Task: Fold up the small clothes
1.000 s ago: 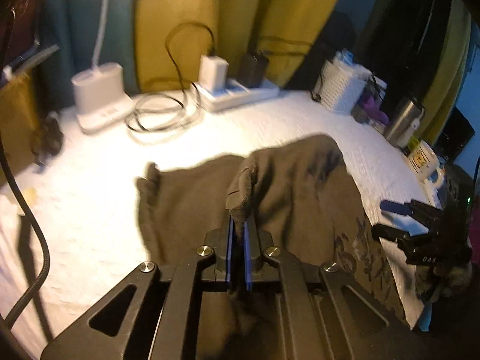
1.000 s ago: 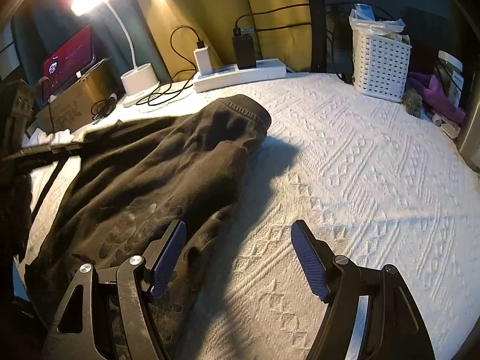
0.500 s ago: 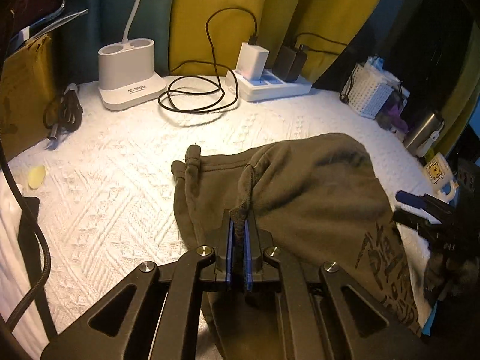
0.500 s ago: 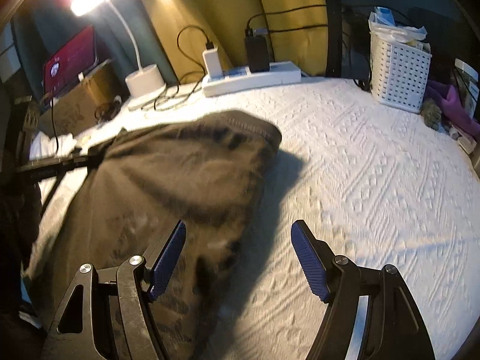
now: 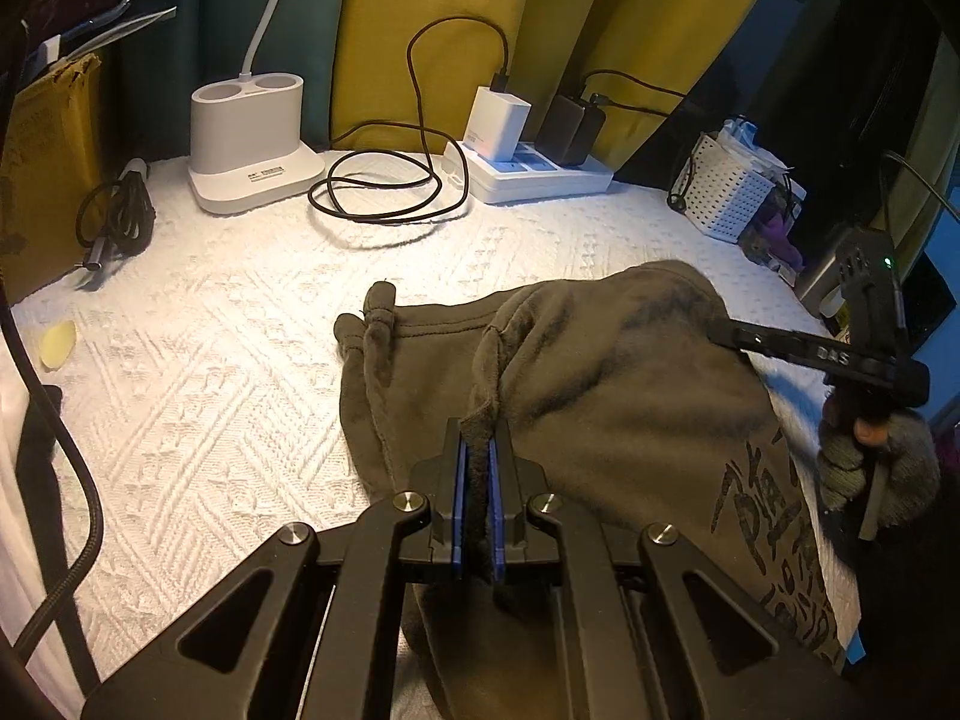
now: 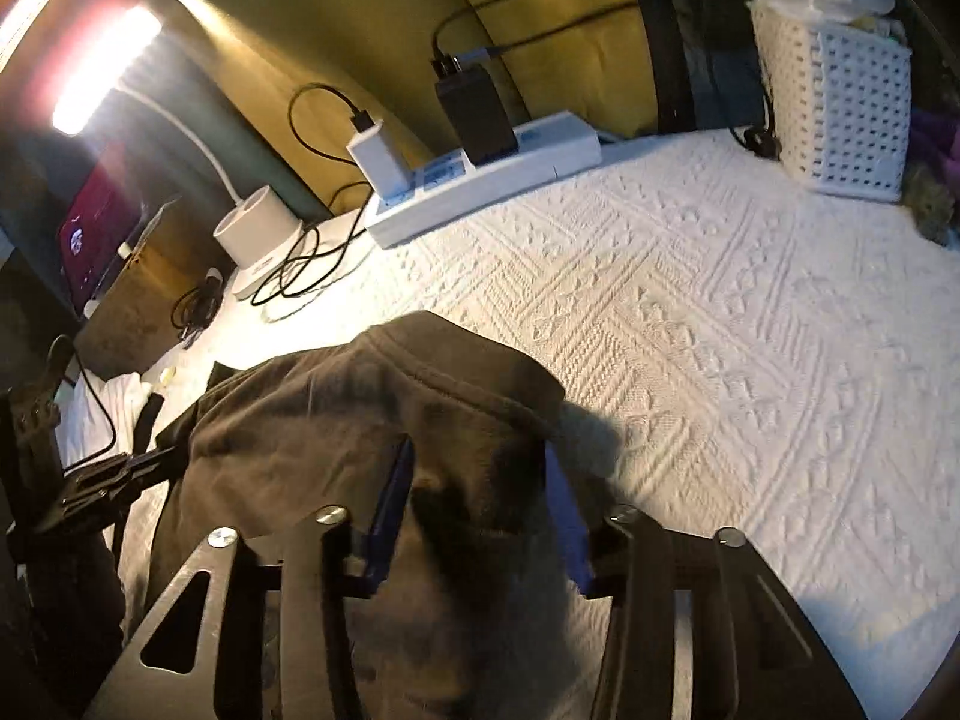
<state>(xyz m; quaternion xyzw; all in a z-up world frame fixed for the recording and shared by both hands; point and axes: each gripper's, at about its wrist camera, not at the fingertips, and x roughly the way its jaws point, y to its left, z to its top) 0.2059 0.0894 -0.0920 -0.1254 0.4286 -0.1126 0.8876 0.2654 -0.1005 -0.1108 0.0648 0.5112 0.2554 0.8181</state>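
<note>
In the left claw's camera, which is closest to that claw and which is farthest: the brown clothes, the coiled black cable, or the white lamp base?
1. Brown clothes, pinched in the left claw.
2. Coiled black cable, farther back, middle.
3. White lamp base, back left by the curtain.

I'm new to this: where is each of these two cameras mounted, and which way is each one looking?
Left wrist view: sits on the left gripper, looking down along its fingers, shut on a fold of the dark garment; the person's gloved right hand shows.
Right wrist view: sits on the right gripper, jaws closing with the garment's edge between them.
Both share the garment, white bedspread, power strip and basket.
</note>
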